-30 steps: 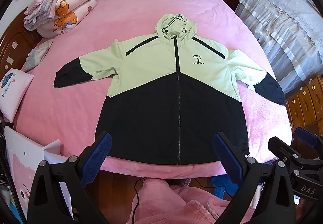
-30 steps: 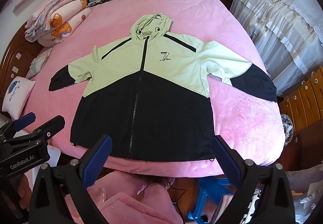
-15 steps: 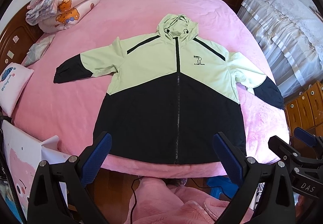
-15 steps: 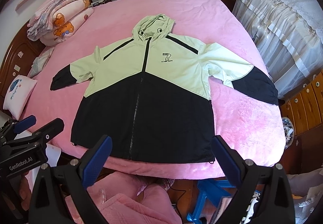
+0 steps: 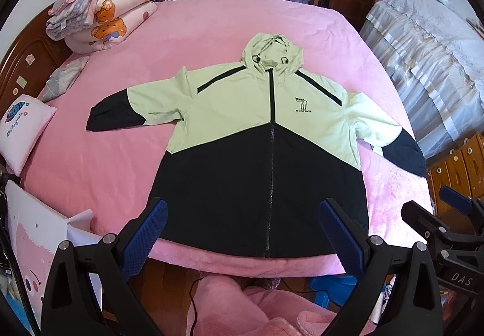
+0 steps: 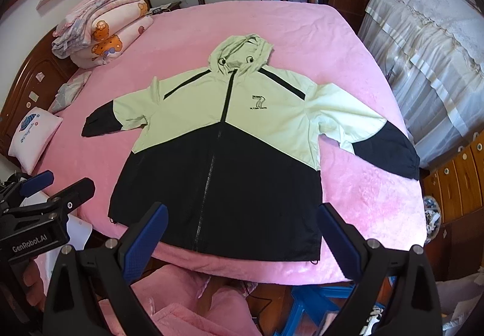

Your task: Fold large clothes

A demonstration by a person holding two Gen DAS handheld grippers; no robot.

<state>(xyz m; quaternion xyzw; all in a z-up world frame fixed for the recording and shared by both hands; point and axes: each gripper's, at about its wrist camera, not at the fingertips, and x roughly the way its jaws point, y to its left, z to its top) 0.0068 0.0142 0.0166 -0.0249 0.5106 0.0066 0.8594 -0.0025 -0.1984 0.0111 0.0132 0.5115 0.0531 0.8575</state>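
Jacket (image 5: 260,151) lay flat and face up on the pink bed (image 5: 99,166) in the left wrist view, zipped, pale green above and black below, its hood (image 5: 272,51) pointing toward the far edge. Both sleeves were spread out sideways, each ending in a black cuff; its black hem sat close to the near edge of the bed. The left gripper (image 5: 243,233) hung above that near edge with its blue-padded fingers (image 5: 145,237) spread wide and holding nothing. The right gripper (image 5: 453,230) showed at the right border, apart from the cloth. A stack of folded quilts (image 5: 99,24) rested at the far left corner, and a small pillow (image 5: 24,130) lay by the left edge.

From the right wrist view, the jacket (image 6: 224,160) lay the same way, its right sleeve (image 6: 372,136) reaching toward the bed's right edge. The right gripper (image 6: 242,233) hovered over the hem, fingers (image 6: 335,239) spread and empty. The left gripper (image 6: 45,202) sat low at the left, fingers parted.
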